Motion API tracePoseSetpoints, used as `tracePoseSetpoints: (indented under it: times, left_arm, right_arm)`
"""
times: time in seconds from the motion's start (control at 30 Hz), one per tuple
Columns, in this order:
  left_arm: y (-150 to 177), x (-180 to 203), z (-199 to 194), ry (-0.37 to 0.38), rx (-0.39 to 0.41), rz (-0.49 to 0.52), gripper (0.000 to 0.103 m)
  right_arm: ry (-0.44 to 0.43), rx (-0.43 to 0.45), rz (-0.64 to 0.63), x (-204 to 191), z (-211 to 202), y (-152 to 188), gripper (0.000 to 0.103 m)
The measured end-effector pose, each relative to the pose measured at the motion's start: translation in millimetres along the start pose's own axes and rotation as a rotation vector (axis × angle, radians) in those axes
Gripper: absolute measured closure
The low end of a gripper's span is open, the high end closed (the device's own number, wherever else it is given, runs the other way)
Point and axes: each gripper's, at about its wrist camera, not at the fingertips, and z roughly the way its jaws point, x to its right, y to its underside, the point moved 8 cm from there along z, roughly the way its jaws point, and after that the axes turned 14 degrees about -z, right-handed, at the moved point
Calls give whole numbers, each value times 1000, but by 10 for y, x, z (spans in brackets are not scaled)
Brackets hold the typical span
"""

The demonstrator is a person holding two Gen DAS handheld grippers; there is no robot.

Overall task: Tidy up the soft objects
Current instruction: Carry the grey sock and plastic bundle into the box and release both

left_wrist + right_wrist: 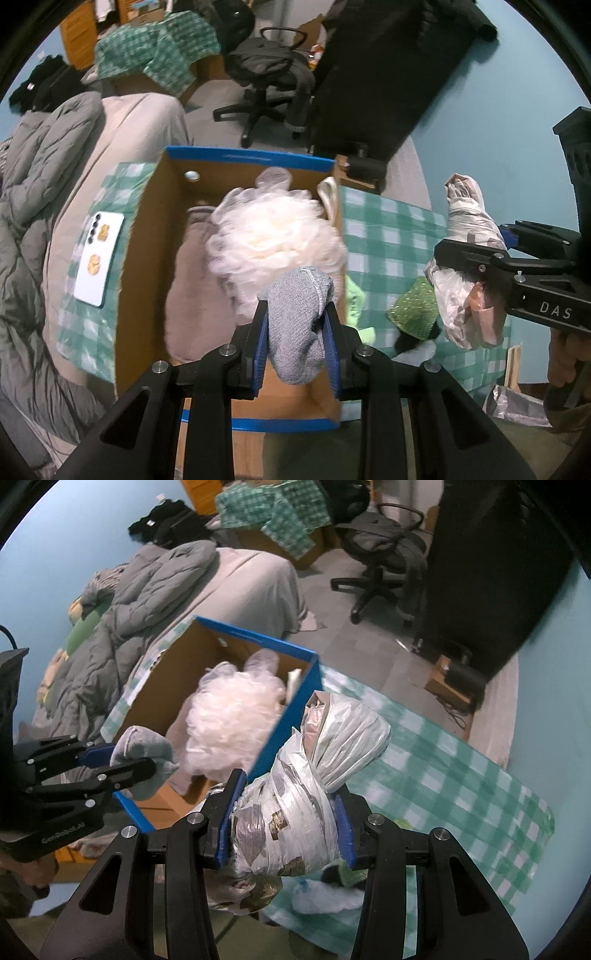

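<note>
Sock (299, 325) over box rim (251, 157) — airborne

The left gripper (295, 343) clamps a grey sock (299, 325) above the open box (147, 236), where a white pouf (273, 240) lies. At right, the right gripper (491, 254) grips a plastic bundle (465, 236) over the checked cloth (388, 236). A phone (98, 258) lies left of the box.

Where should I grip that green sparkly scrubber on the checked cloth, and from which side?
Judging by the left wrist view, the green scrubber lies flat on the checked cloth, right of the box. Come from above and pinch across its narrow width, though both grippers are full now.
</note>
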Motion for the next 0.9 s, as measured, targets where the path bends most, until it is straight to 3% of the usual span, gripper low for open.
tracePoseSetpoints:
  times: [0.4, 0.9]
  left_arm:
    - [-9, -551, 74, -53, -14, -66, 76]
    - [79, -864, 274, -73, -61, -89, 76]
  right_arm:
    - [-42, -35, -86, -464, 369, -261, 59]
    - [-37, -97, -151, -910, 808, -227, 59]
